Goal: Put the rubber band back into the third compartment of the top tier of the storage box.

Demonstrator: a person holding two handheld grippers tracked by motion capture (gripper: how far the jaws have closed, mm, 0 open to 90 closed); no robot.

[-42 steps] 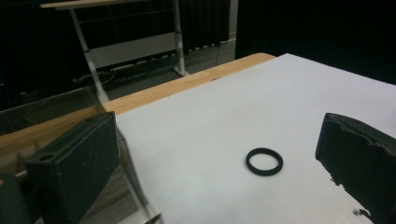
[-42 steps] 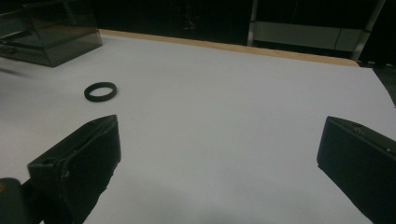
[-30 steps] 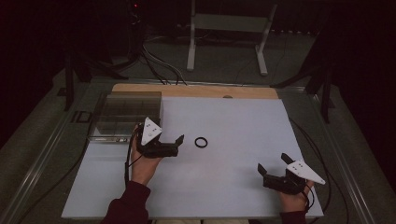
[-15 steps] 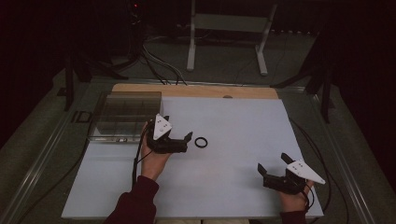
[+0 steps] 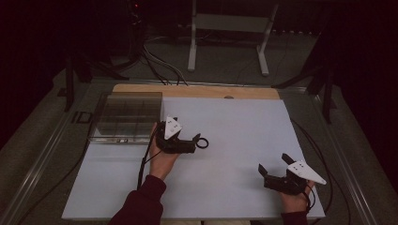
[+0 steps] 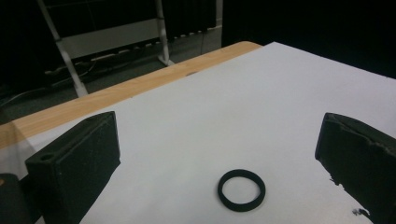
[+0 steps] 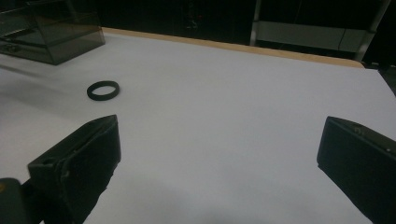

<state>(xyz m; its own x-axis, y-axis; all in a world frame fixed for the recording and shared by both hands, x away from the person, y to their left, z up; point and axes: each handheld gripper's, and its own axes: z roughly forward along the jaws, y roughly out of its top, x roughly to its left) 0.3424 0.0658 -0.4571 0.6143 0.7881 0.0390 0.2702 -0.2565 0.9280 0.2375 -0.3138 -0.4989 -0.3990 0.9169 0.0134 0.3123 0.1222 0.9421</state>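
Observation:
A small black ring (image 5: 202, 142) lies flat on the white sheet (image 5: 244, 126), left of the middle. My left gripper (image 5: 193, 143) points right at it, fingertips just short of the ring, and is open. In the left gripper view the ring (image 6: 241, 190) sits low between the two wide-apart jaws, touching neither; the gripper (image 6: 217, 135) holds nothing. My right gripper (image 5: 273, 166) rests near the front right of the sheet, open and empty. In the right gripper view (image 7: 219, 135) the ring (image 7: 102, 90) lies far off to the left.
A clear compartment box (image 5: 126, 117) stands at the sheet's back left corner, also seen as the box (image 7: 51, 32) in the right gripper view. A wooden strip (image 5: 197, 90) borders the far edge. A metal stand (image 5: 225, 28) and cables lie beyond the table.
My left gripper has moved right across the sheet, from beside the box up to the ring. The right gripper and the ring have stayed where they were.

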